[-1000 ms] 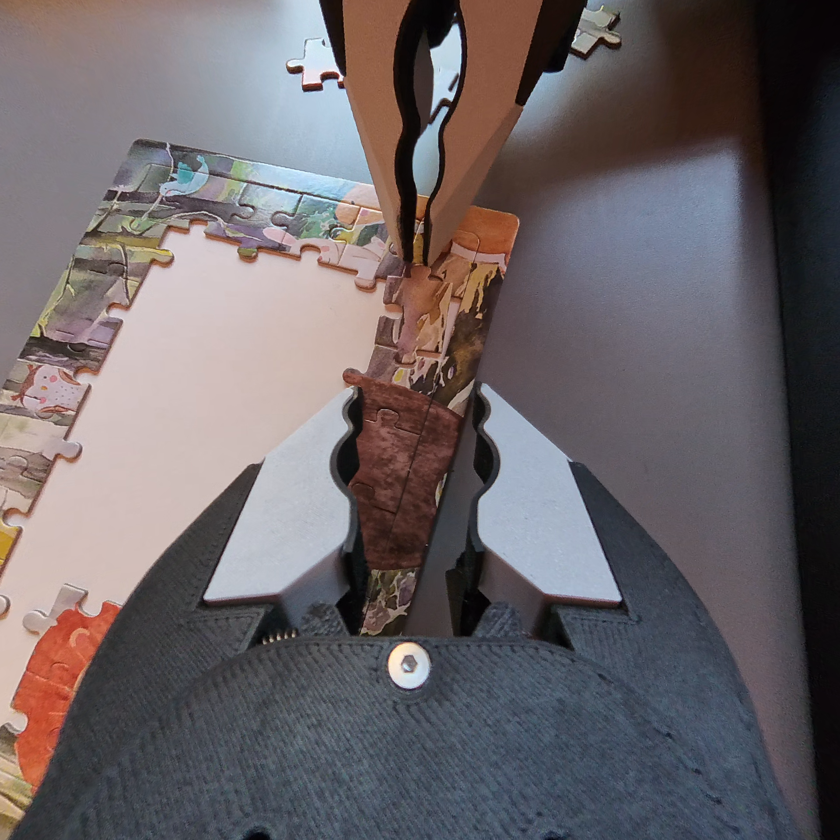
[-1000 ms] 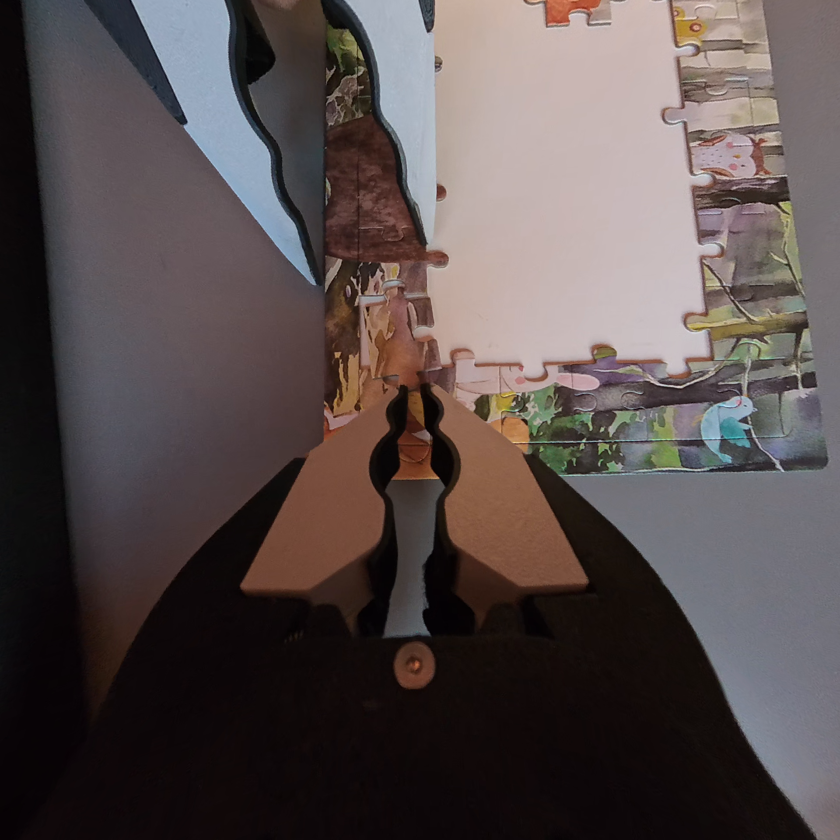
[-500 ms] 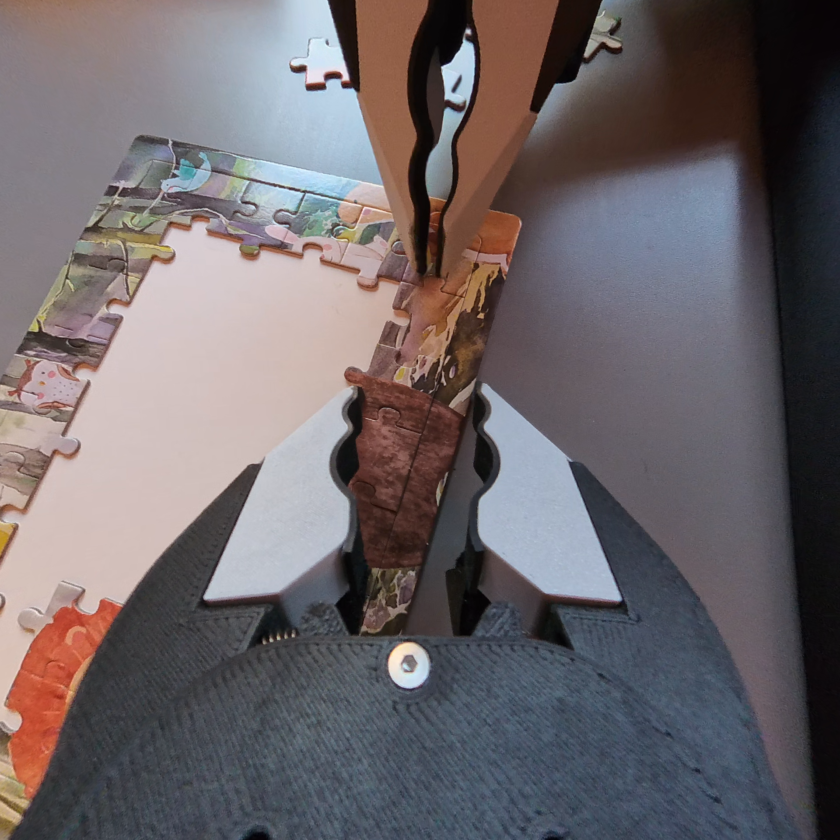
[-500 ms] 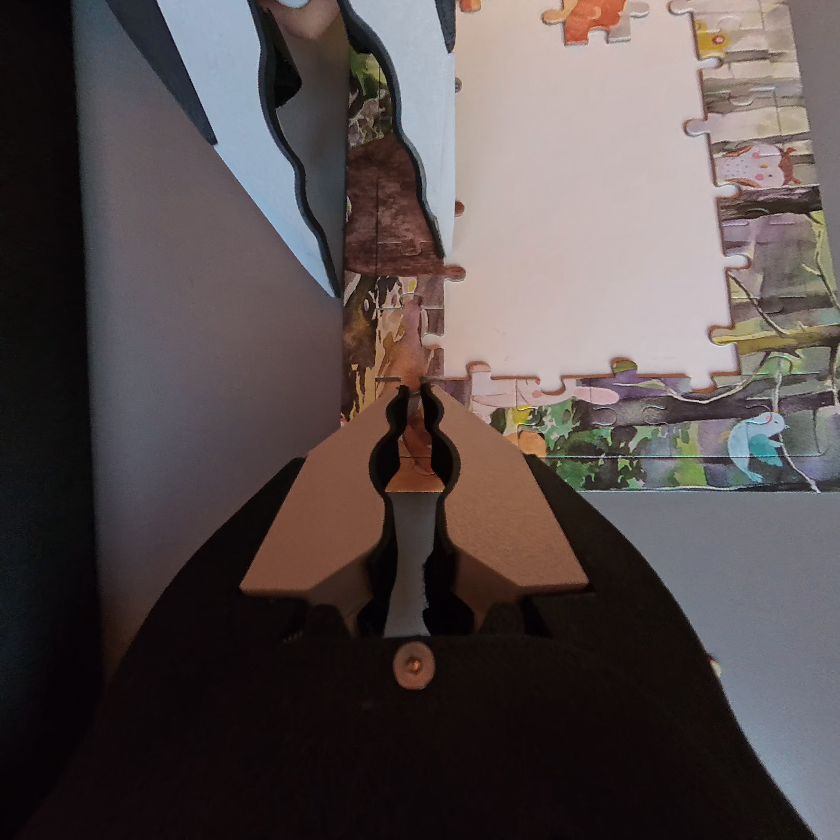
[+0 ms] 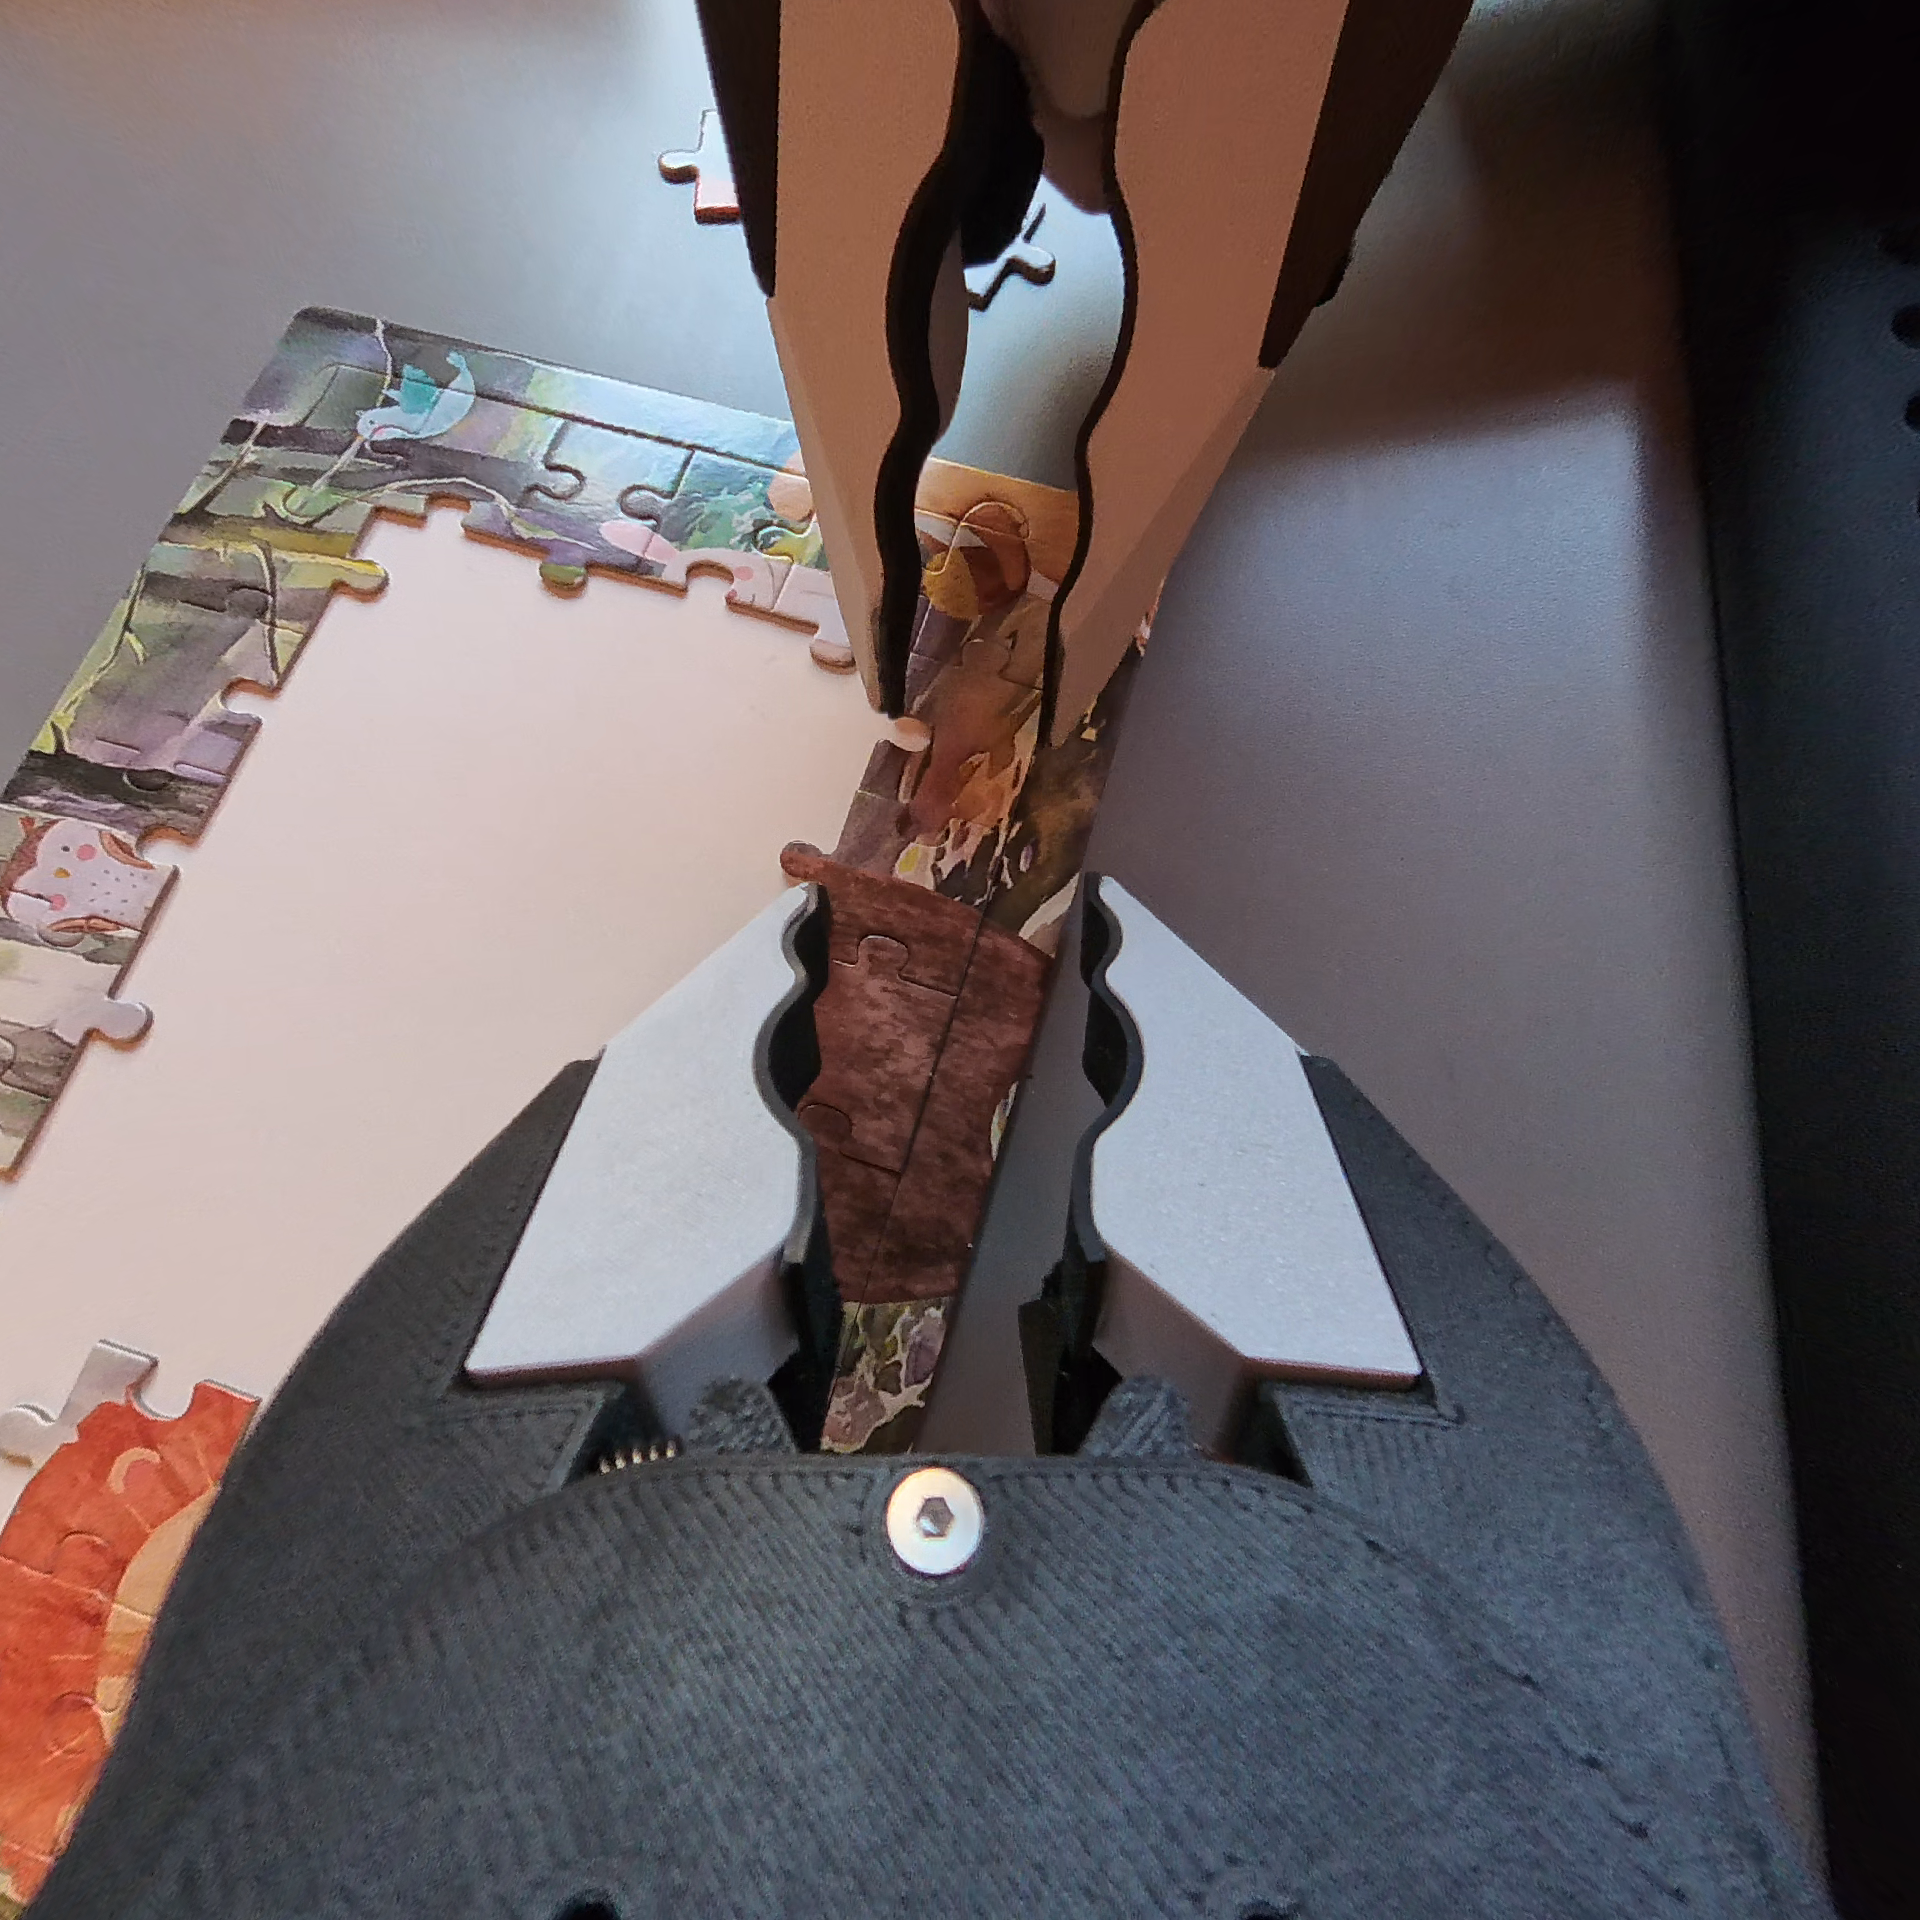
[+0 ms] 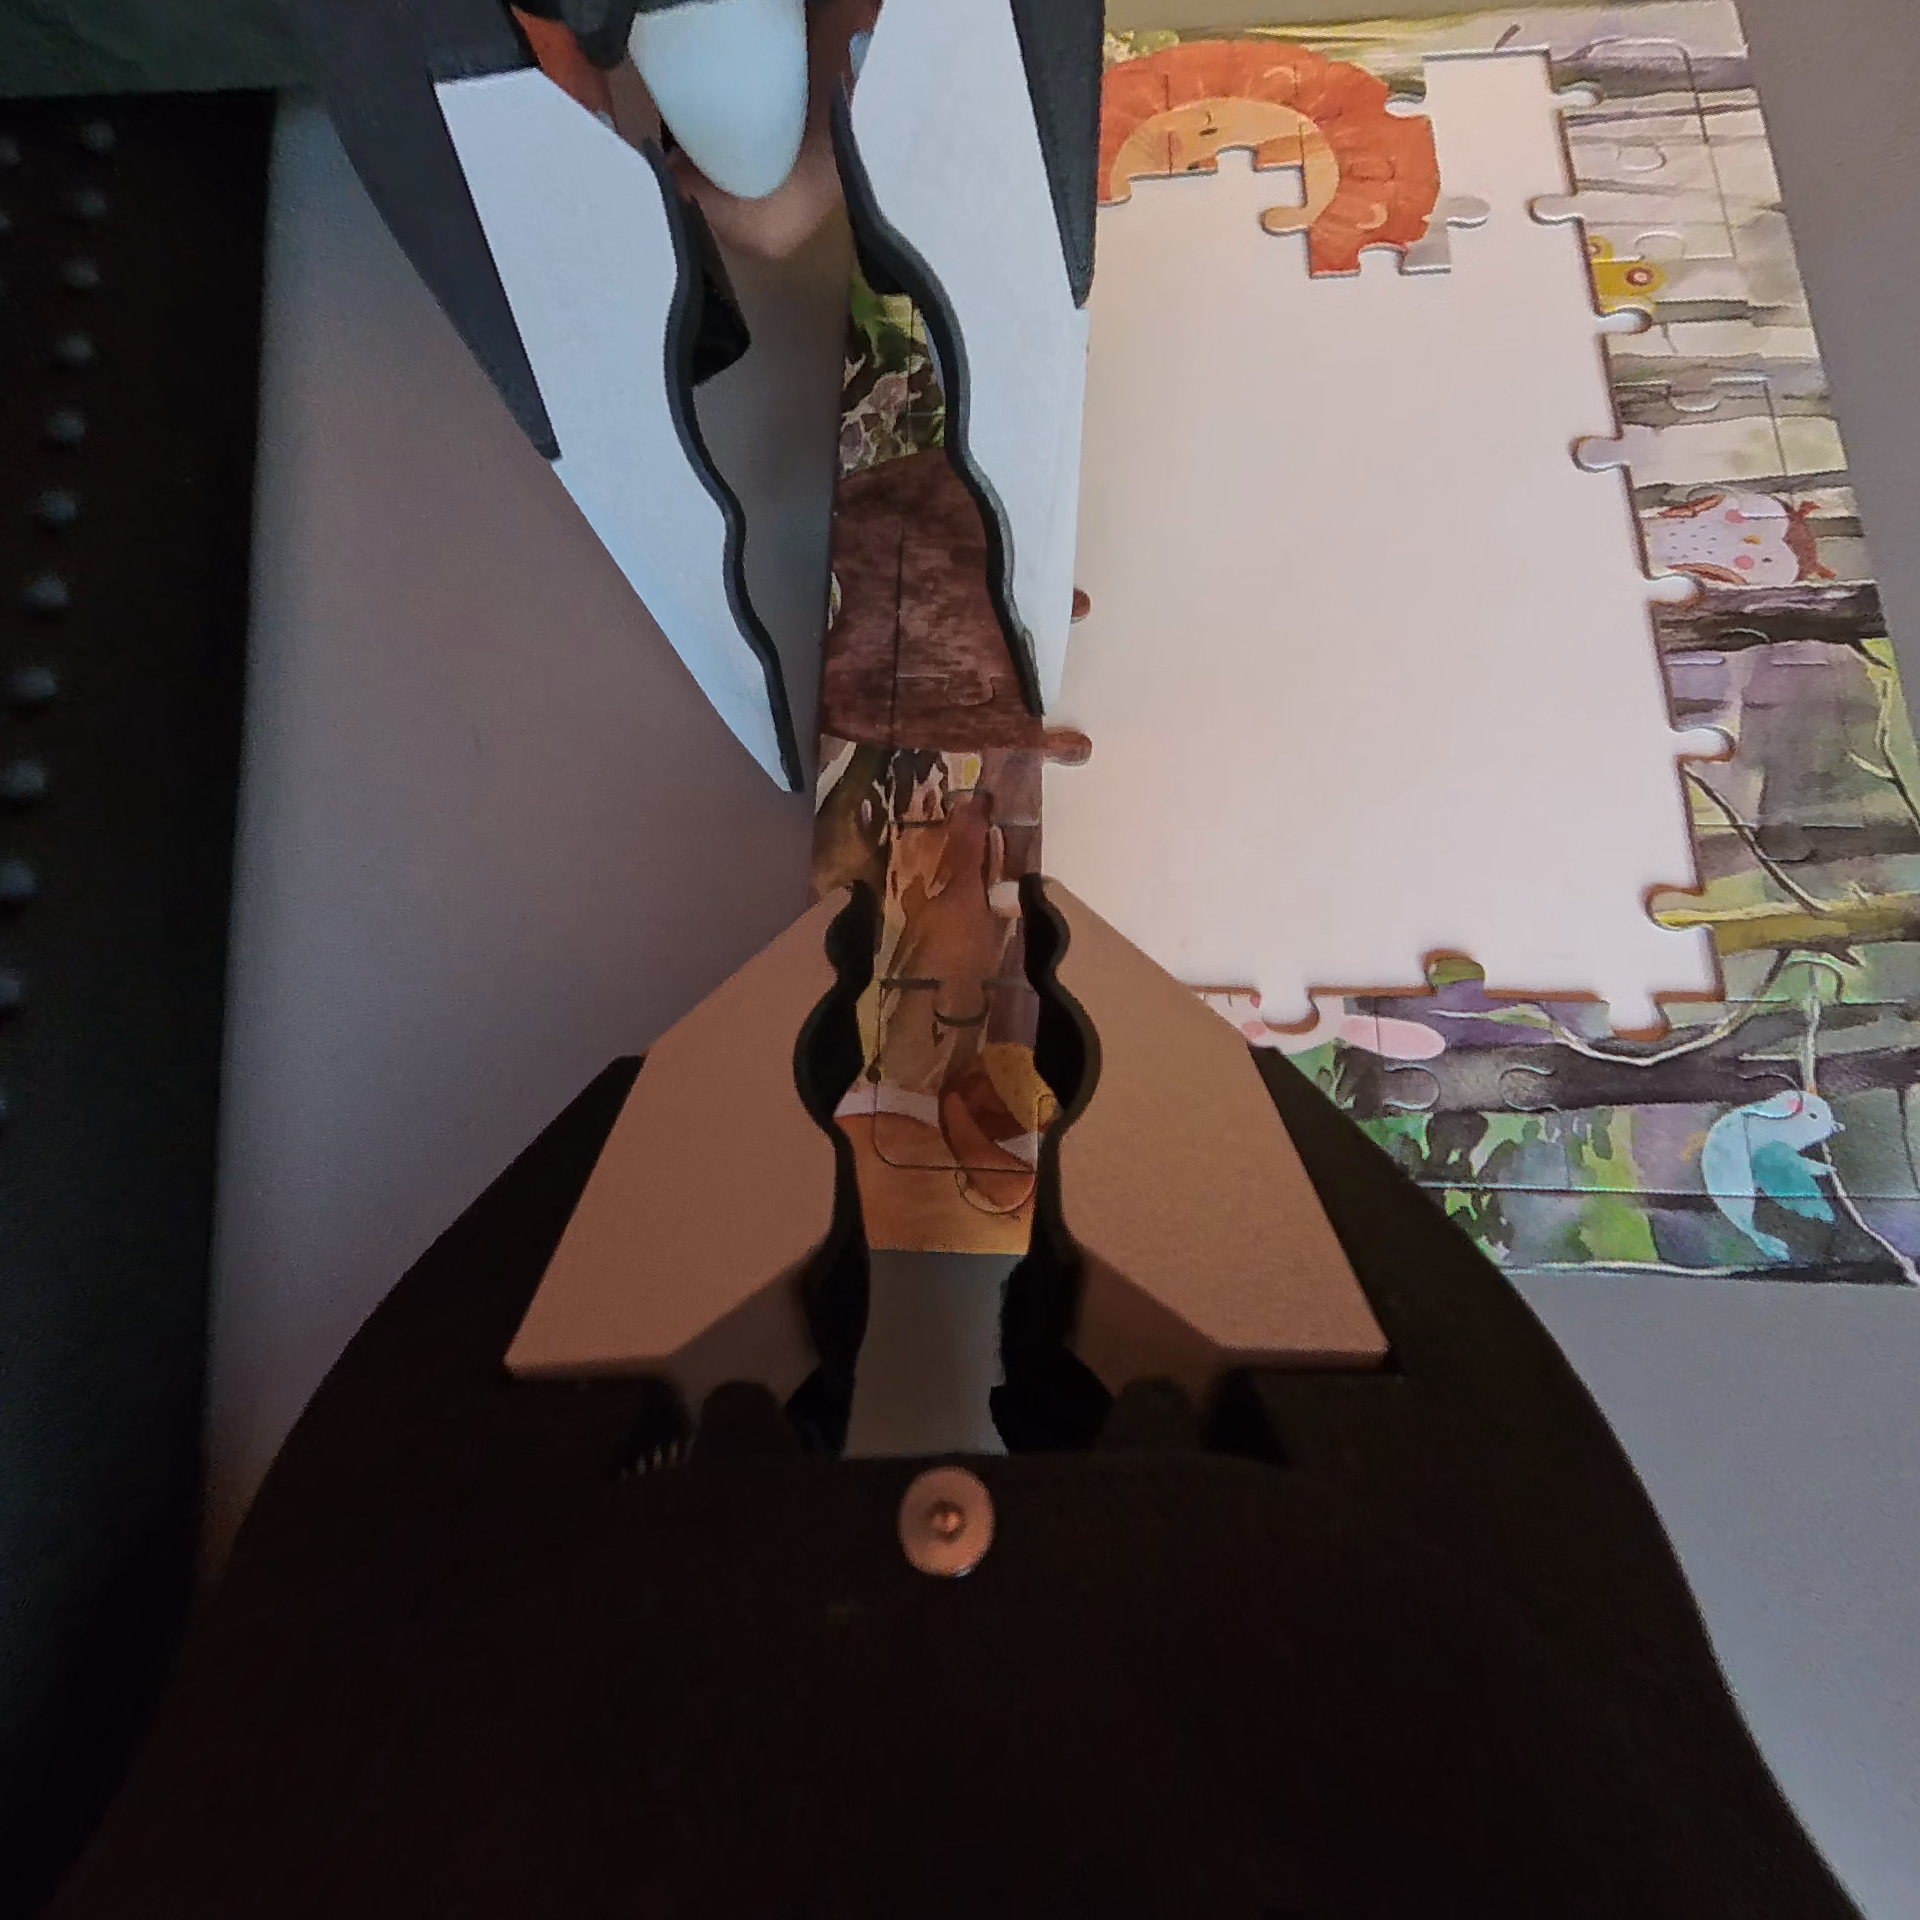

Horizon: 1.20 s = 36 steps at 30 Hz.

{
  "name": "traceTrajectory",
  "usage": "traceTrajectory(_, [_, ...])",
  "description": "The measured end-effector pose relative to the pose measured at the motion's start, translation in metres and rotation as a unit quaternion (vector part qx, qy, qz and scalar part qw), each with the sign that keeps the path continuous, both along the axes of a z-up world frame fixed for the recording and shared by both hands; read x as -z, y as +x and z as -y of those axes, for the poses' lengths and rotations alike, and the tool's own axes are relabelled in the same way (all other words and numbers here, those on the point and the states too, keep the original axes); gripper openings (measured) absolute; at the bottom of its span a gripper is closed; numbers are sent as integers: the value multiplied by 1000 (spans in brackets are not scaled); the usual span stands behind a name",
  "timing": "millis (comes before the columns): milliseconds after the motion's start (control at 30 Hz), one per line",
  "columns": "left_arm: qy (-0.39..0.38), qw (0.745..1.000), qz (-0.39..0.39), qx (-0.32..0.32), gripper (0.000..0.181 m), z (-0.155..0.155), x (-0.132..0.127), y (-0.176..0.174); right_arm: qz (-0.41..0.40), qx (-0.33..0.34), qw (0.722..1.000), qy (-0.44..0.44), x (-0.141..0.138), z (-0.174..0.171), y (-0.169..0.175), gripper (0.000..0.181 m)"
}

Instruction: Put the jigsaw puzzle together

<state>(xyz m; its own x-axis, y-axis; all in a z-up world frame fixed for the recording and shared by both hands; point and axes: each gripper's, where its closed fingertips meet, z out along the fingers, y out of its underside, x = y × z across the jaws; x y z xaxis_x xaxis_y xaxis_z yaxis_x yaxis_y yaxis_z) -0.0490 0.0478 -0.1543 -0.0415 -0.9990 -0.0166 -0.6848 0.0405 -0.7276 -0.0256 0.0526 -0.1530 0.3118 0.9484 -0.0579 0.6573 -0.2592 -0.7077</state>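
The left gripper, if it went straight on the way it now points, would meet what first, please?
Probably the right gripper, which faces it over the puzzle's edge strip; the left gripper itself is open, straddling that strip. Depth is uncertain.

Place: cannot tell, maybe a home
Seen: a plain grey table (image 5: 1403, 727) with a jigsaw puzzle (image 6: 1766, 727)
Side: something dark (image 6: 94, 623)

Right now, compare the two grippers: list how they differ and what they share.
The left gripper has pale grey fingers on a dark grey body; the right gripper has tan fingers on a black body. The left straddles the brown patch of the puzzle's side strip; the right straddles the orange corner. The left is spread wider than the right. Both are open, hold nothing, and point at each other along that strip.
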Motion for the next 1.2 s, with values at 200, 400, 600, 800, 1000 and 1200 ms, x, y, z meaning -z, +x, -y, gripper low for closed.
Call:
traceTrajectory(200, [-6,1000,2,-2,45,-2,0,-1,13,-8,1000,-16,6,2,-2,25])
traceTrajectory(400, [-6,1000,2,0,44,-1,1,-1,17,-12,1000,-17,7,3,0,23])
traceTrajectory(600, [-9,1000,3,1,45,-1,1,-1,-21,5,1000,-11,-10,-3,3,26])
traceTrajectory(800, [-9,1000,3,1,45,0,0,-1,-24,15,998,-60,-9,0,20,0])
traceTrajectory(1000, [-10,1000,3,1,45,0,0,-1,5,17,996,-86,5,2,21,0])
traceTrajectory(1200, [-8,1000,2,2,45,0,0,-1,-8,19,996,-87,5,5,21,0])
